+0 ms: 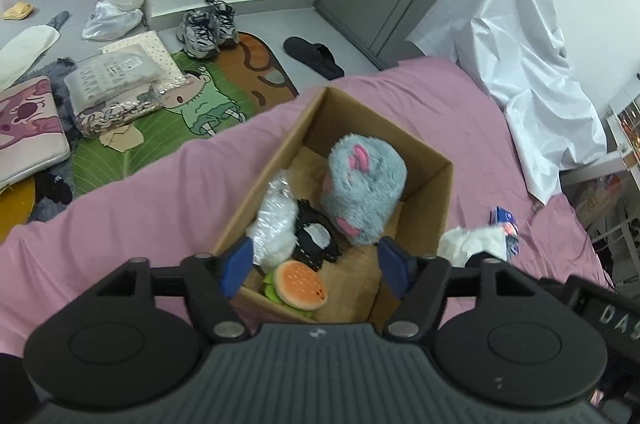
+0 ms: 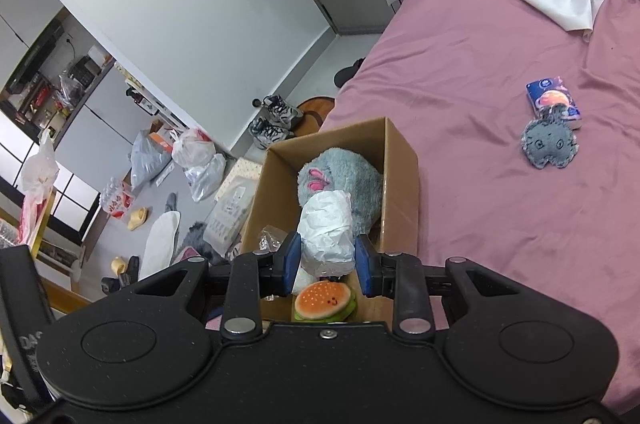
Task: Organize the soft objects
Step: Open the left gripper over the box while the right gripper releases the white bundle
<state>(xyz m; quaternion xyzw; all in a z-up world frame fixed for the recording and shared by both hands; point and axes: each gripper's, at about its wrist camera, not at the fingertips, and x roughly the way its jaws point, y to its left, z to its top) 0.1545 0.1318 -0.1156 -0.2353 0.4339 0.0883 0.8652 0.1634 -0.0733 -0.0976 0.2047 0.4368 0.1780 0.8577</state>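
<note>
hovering over the cardboard box [image 2: 400, 160] on the bed [image 2: 480, 184], the right hand-held gripper [image 2: 327, 260] clamps a white bundle [image 2: 326, 236], probably tissue; dropped early, it could land outside. the left hand-held gripper [image 1: 314, 264] is spread, empty.

Open brown cardboard box [image 1: 430, 196] on the pink bedsheet [image 1: 132, 208]. Inside: fluffy grey-and-pink plush toy [image 1: 362, 180] at the far end, small orange burger plush [image 1: 301, 286] at the near end, clear plastic-wrapped white bundle [image 1: 274, 220] left, black-and-white fabric piece [image 1: 316, 236] between. Right of the box, on the sheet, flat grey felt creature [image 2: 550, 143] just before a small blue printed packet [image 2: 554, 100].
</note>
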